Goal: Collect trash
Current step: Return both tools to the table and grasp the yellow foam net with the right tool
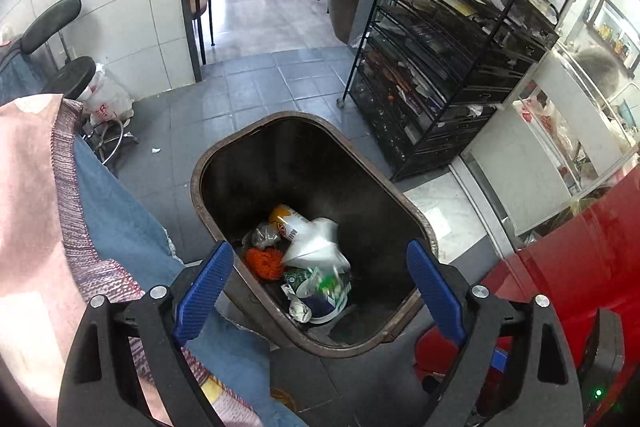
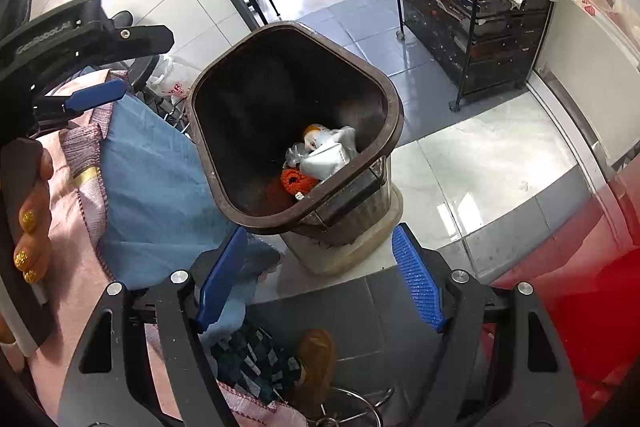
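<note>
Jaws of both the left gripper (image 1: 320, 291) and right gripper (image 2: 320, 279) stand apart, empty; crumpled trash (image 1: 308, 259) lies below them inside the dark-brown plastic bin (image 1: 416, 223), which, seemingly tilted, could tip if knocked.

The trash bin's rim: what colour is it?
Brown. The trash bin rim shows best in the right wrist view.

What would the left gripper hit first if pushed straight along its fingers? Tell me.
Probably the trash heap: the left gripper, open and empty, points into the brown bin at a blue-and-green wrapper and white bag. Depth is unclear.
</note>
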`<state>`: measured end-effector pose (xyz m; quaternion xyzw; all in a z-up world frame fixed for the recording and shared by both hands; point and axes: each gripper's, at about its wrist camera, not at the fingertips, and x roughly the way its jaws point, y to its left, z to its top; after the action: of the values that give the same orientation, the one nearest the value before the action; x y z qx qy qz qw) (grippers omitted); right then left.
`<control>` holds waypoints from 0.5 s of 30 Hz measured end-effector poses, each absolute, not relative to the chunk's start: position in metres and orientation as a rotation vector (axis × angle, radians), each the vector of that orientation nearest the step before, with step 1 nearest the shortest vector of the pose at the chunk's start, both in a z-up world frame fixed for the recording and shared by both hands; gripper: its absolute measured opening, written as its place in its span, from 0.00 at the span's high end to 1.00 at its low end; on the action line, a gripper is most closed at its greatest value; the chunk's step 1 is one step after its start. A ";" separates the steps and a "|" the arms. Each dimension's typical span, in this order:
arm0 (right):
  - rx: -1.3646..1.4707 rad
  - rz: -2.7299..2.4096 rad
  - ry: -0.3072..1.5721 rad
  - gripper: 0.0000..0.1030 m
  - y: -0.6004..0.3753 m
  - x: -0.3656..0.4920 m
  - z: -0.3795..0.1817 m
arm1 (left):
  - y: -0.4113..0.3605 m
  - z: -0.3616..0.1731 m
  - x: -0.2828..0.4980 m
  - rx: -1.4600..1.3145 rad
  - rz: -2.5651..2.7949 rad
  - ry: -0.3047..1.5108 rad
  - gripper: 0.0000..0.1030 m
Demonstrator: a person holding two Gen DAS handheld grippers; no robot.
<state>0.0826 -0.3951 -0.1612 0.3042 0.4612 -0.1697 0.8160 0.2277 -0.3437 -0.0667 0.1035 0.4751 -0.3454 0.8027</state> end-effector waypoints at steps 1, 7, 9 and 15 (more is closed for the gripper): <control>0.646 -0.359 0.983 0.27 -0.395 0.083 -0.160 | -0.342 -0.064 0.227 0.218 -0.744 1.014 0.14; 0.629 -0.330 0.962 0.27 -0.388 0.086 -0.146 | -0.330 -0.047 0.212 0.239 -0.731 0.980 0.09; 0.620 -0.317 0.955 0.26 -0.385 0.089 -0.141 | -0.322 -0.040 0.206 0.245 -0.722 0.965 0.08; 0.590 -0.269 0.935 0.26 -0.370 0.099 -0.124 | -0.286 -0.023 0.194 0.221 -0.702 0.925 0.07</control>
<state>0.0989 -0.3697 -0.1244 0.2791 0.4427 -0.1275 0.8425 0.1935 -0.2859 -0.0231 0.1043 0.4361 -0.3307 0.8304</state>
